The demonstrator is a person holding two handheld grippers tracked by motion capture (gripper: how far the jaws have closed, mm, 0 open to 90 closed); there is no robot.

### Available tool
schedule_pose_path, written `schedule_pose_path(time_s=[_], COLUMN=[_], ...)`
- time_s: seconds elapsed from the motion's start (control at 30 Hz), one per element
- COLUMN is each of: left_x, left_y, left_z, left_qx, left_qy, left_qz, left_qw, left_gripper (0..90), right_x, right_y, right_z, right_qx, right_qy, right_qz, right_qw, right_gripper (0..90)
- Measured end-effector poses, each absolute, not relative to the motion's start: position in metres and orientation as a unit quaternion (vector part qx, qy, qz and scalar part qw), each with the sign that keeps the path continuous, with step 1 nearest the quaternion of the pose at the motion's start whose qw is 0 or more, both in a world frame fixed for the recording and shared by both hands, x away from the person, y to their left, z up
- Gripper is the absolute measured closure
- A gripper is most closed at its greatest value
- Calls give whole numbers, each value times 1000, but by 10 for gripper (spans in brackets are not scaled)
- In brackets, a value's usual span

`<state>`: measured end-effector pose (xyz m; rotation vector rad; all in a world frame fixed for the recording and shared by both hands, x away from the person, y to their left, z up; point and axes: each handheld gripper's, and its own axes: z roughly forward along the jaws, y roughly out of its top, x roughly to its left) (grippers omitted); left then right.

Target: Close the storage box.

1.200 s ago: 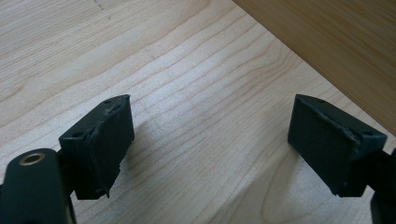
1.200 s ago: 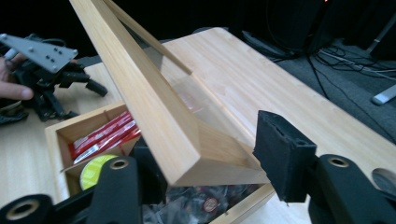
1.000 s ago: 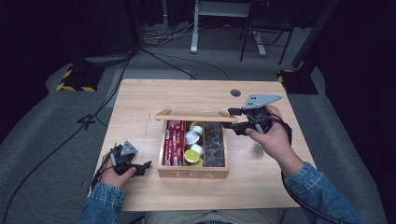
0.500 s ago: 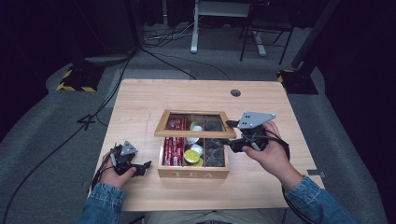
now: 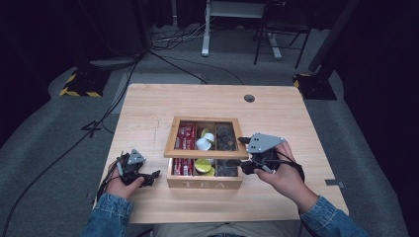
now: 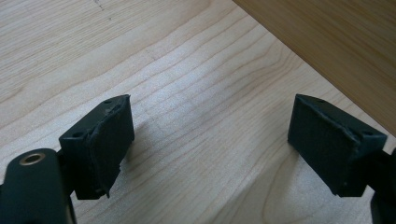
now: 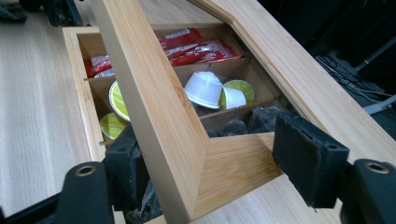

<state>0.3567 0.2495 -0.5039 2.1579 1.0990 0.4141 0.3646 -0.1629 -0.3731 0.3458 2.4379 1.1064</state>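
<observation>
Lid [image 5: 206,138] of tea box [image 5: 204,184], half lowered from upright, sat loosely between parted jaws of right gripper [image 5: 245,155] at table [image 5: 148,113] centre, closing apparently underway; left gripper [image 5: 154,175] idle, jaws apart, empty.

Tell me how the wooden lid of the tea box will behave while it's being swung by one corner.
The lid is a rigid wooden frame, so it probably won't flex. It likely pivots on a rear hinge instead of lifting free. Its smooth finish could slip in the right gripper, whose jaws straddle one corner.
</observation>
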Motion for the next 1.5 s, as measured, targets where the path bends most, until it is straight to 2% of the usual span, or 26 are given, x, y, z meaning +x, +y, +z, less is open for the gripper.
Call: schedule_pose_path(time_s=[0.87, 1.5], left_x=[357, 357], left_y=[249, 250], left_z=[-504, -504], left_qx=[827, 827], left_qy=[422, 422], left_qz=[158, 158], left_qw=[336, 336], left_gripper=[148, 148], right_x=[347, 341], right_y=[-157, -153], right_z=[-407, -418], right_qx=[91, 87], right_qy=[893, 904], right_qz=[367, 345], right_qw=[245, 235], right_gripper=[240, 228])
